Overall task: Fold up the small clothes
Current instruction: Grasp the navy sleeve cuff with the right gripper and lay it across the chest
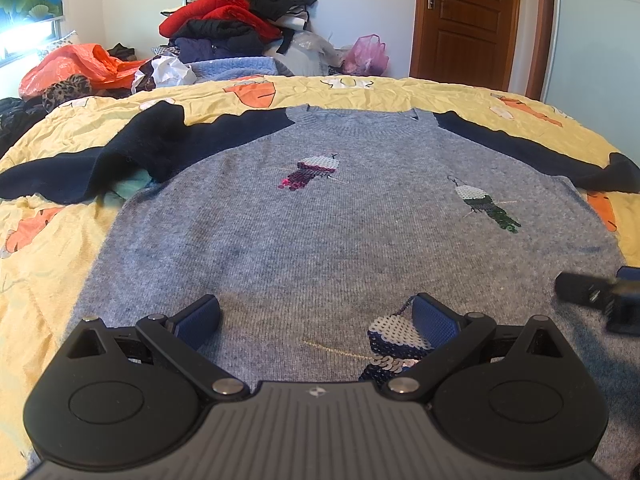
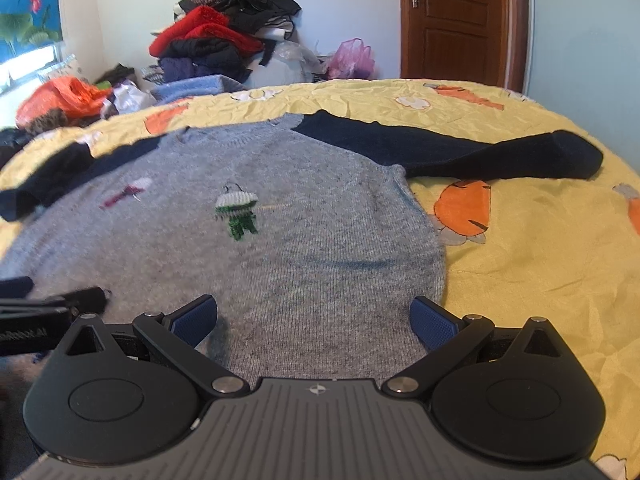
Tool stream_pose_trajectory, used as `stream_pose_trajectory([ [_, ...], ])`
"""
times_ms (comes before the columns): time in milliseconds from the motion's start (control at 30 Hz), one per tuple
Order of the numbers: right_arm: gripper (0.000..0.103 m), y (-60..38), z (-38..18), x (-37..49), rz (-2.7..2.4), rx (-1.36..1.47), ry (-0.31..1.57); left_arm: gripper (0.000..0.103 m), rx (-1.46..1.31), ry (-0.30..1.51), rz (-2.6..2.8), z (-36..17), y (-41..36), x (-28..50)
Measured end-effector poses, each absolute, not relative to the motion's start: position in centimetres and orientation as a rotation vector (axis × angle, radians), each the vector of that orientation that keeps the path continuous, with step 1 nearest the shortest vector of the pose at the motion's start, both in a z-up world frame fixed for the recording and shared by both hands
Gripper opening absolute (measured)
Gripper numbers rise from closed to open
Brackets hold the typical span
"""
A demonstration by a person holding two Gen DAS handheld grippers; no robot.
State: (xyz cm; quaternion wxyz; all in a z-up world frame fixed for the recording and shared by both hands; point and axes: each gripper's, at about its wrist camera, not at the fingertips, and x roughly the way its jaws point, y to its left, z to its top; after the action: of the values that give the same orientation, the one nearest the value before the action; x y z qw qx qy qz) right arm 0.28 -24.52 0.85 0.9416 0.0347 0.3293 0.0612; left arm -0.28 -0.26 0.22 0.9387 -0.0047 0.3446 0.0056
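A grey knit sweater (image 1: 320, 232) with dark navy sleeves and sequin birds lies flat, front up, on the yellow bedspread (image 1: 44, 264). Its left sleeve (image 1: 120, 160) is bunched; its right sleeve (image 2: 460, 152) stretches out straight. My left gripper (image 1: 316, 320) is open over the sweater's lower hem, a sequin bird (image 1: 396, 340) by its right finger. My right gripper (image 2: 314, 320) is open over the lower right part of the sweater (image 2: 280, 248), near its side edge. Each gripper shows at the edge of the other's view (image 1: 600, 300) (image 2: 52, 308).
A pile of red, black and blue clothes (image 1: 240, 20) stands behind the bed against the wall. An orange plastic bag (image 1: 76, 66) and a pink bag (image 1: 366, 56) lie beside it. A brown door (image 1: 468, 20) is at the back right.
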Motion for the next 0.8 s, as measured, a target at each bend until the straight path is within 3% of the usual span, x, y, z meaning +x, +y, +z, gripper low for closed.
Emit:
stream_pose_trajectory([
  [233, 0.102, -35.0, 4.3, 4.4, 0.161, 0.449, 0.588, 0.103, -0.009, 0.704, 0.010, 0.2, -0.3, -0.2],
  [433, 0.091, -44.5, 6.6, 11.1, -0.096, 0.468, 0.483, 0.103, -0.009, 0.704, 0.010, 0.2, -0.4, -0.2],
  [533, 0.081, -47.2, 7.0, 16.1, -0.221, 0.356, 0.528, 0.103, -0.009, 0.704, 0.010, 0.2, -0.4, -0.2],
  [600, 0.063, -48.9, 6.7, 18.8, -0.260, 0.336, 0.577, 0.103, -0.009, 0.704, 0.010, 0.2, -0.4, -0.2],
  [800, 0.051, -50.4, 3.6, 24.1, -0.336, 0.258, 0.743, 0.103, -0.009, 0.704, 0.010, 0.2, -0.4, -0.2],
])
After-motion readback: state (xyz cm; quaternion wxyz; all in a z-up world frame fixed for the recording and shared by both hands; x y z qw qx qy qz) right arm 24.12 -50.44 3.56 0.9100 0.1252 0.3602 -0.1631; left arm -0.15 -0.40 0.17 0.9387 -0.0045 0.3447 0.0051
